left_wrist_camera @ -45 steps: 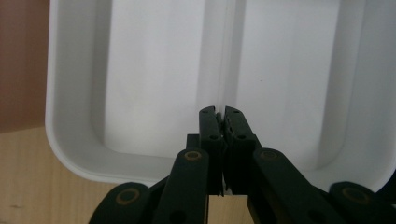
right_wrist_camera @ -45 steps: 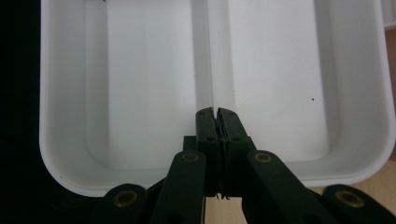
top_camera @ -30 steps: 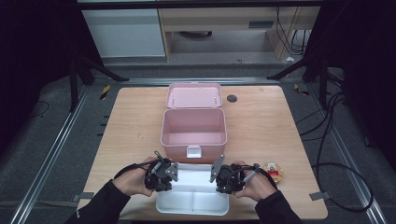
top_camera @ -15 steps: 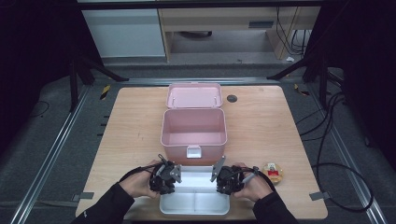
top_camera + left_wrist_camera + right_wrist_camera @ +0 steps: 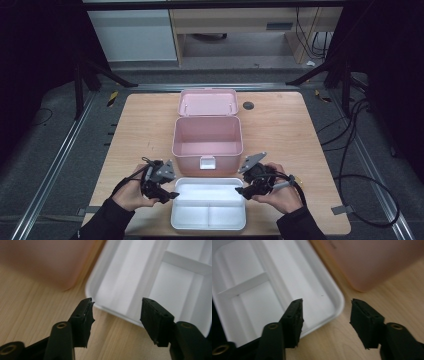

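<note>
Both claws, the left gripper (image 5: 172, 194) and the right gripper (image 5: 239, 190), have just been opening and now gape empty at either end of the white tray (image 5: 209, 220), set down at the desk's (image 5: 280, 130) near edge before the pink box (image 5: 207, 142), so backing away seems next.

tray (image 5: 208, 220): white plastic, showing smooth | box (image 5: 207, 137): pink plastic, looking satin | table (image 5: 140, 130): wearing matt wood grain

Pink box (image 5: 207, 137) just behind white tray (image 5: 208, 204)
</note>
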Motion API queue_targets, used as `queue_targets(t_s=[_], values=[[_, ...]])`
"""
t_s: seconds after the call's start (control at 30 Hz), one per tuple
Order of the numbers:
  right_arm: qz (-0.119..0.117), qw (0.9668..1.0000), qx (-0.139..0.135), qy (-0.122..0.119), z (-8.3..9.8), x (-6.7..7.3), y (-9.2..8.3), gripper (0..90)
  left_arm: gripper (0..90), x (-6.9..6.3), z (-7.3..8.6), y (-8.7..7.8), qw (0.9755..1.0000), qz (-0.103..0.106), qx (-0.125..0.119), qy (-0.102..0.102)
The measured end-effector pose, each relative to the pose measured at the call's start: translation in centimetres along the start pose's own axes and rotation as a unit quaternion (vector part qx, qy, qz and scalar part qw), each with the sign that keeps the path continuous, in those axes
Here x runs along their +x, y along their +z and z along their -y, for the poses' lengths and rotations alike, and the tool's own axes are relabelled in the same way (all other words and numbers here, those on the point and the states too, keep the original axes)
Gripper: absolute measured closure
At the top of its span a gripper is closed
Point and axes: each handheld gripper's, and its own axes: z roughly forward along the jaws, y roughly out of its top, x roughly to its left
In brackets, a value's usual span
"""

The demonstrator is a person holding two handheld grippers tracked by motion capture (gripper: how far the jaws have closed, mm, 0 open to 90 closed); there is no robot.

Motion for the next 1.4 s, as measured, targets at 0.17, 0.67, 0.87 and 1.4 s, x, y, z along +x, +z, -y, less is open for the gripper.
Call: queue_targets(t_s=[0.17,0.67,0.87,1.4], values=[[0.074,0.9951,0.016,0.063,1.5,-2.6,-1.2,34.5,34.4,2.4,2.2,0.0,0.9962,-0.029,-0.025,-0.078],[0.127,0.9799,0.046,0.146,6.5,-5.3,-2.7,31.2,31.8,5.3,4.7,0.1,0.9793,-0.078,-0.062,-0.176],[0.13,0.9725,0.071,0.179,8.1,-6.0,-2.8,27.2,31.0,5.7,5.1,0.2,0.9779,-0.086,-0.053,-0.183],[0.116,0.9618,0.133,0.21,9.3,-6.6,-1.6,16.8,30.5,6.0,5.4,0.2,0.9767,-0.094,-0.044,-0.187]])
